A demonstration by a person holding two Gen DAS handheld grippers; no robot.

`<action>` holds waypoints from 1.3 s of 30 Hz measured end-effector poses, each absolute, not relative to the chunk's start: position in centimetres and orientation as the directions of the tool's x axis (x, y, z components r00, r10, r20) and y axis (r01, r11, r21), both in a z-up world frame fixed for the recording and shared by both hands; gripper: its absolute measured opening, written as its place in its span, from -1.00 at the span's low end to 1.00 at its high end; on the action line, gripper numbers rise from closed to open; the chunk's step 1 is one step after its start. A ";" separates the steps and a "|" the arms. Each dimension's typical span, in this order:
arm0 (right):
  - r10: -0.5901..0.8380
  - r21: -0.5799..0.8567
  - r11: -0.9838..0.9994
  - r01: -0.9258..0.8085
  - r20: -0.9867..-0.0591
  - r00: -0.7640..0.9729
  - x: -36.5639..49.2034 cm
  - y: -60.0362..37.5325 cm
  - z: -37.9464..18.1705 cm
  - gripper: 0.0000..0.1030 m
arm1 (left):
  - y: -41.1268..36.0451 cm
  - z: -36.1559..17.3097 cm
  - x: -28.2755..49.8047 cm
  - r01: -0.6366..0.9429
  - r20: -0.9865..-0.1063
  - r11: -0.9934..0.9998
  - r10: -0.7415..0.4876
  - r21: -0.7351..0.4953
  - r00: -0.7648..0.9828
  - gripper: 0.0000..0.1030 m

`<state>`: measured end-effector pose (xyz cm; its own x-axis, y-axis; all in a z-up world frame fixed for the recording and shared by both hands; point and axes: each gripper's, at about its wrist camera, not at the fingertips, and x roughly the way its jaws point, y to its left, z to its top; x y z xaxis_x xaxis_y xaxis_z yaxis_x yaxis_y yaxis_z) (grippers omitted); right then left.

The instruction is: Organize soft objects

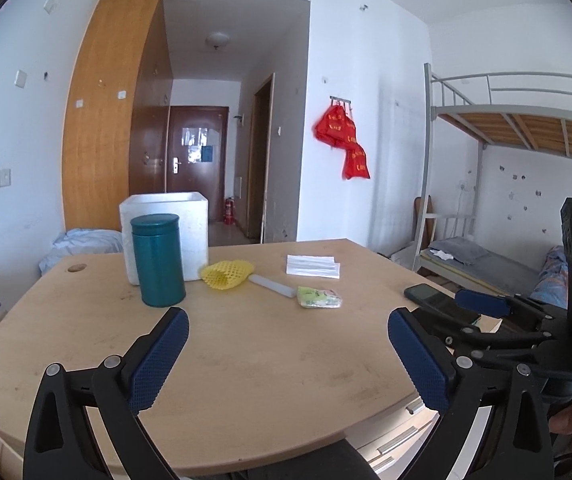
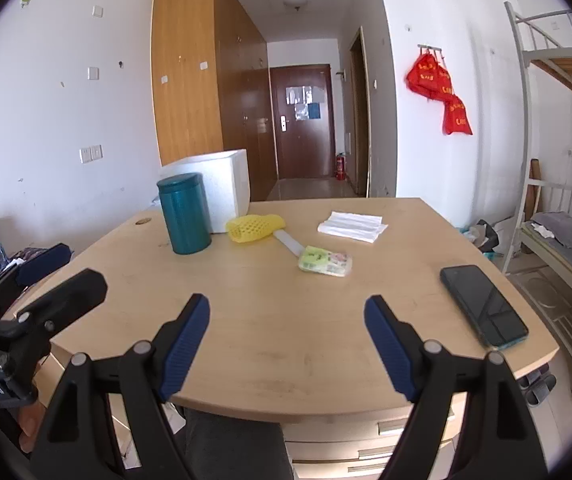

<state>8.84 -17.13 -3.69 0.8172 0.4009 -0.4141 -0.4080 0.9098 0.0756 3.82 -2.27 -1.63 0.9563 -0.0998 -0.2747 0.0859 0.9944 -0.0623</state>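
On the wooden table (image 1: 246, 360) (image 2: 286, 320) lie a yellow foam net sleeve (image 1: 227, 273) (image 2: 256, 229), a white foam stick (image 1: 272, 285) (image 2: 289, 243), a green tissue pack (image 1: 319, 297) (image 2: 325, 263) and folded white tissues (image 1: 313, 266) (image 2: 352, 226). A white foam box (image 1: 166, 232) (image 2: 222, 188) stands at the back left, open at the top. My left gripper (image 1: 288, 356) hangs open over the near table edge with nothing between its pads. My right gripper (image 2: 286, 344) is open too and holds nothing; it also shows at the right of the left wrist view (image 1: 482, 308).
A teal canister (image 1: 158, 260) (image 2: 184, 214) stands in front of the foam box. A black phone (image 2: 484, 306) (image 1: 432, 300) lies near the table's right edge. Drawers sit under the table front. A bunk bed (image 1: 526, 184) is to the right, a wardrobe (image 2: 190, 72) behind.
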 end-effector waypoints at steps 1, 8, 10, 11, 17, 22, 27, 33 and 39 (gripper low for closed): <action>0.399 0.074 0.911 -0.407 -0.416 0.817 9.1 -17.0 -3.7 0.61 | -2.2 -1.8 4.4 0.088 -0.280 0.994 -0.102 -0.063 0.954 0.94; 0.408 0.076 0.905 -0.418 -0.432 0.804 11.7 -16.4 -3.8 0.61 | -1.6 -2.2 7.8 0.085 -0.316 0.993 -0.107 -0.084 0.943 0.94; 0.406 0.076 0.906 -0.417 -0.441 0.801 12.4 -16.3 -3.8 0.61 | -1.4 -2.2 8.7 0.081 -0.326 0.993 -0.105 -0.088 0.939 0.94; 0.407 0.076 0.905 -0.419 -0.446 0.797 12.9 -16.3 -3.8 0.61 | -1.3 -2.2 9.2 0.080 -0.331 0.993 -0.105 -0.089 0.938 0.94; 0.398 0.081 0.908 -0.411 -0.474 0.786 15.4 -16.1 -3.8 0.61 | -1.1 -1.9 12.0 0.084 -0.358 0.991 -0.117 -0.104 0.926 0.94; 0.394 0.087 0.909 -0.407 -0.496 0.774 17.4 -16.0 -3.9 0.61 | -0.8 -1.9 14.4 0.088 -0.385 0.989 -0.128 -0.121 0.914 0.94; 0.385 0.090 0.912 -0.400 -0.522 0.761 19.6 -15.8 -4.4 0.61 | -0.7 -1.9 16.7 0.083 -0.407 0.989 -0.125 -0.119 0.905 0.94; 0.380 0.088 0.912 -0.400 -0.550 0.744 21.9 -15.1 -4.8 0.61 | -0.1 -2.3 19.9 0.080 -0.442 0.988 -0.132 -0.134 0.887 0.94; 0.368 0.087 0.915 -0.395 -0.585 0.723 24.5 -14.6 -5.3 0.61 | 0.9 -2.8 23.2 0.076 -0.491 0.983 -0.149 -0.166 0.858 0.94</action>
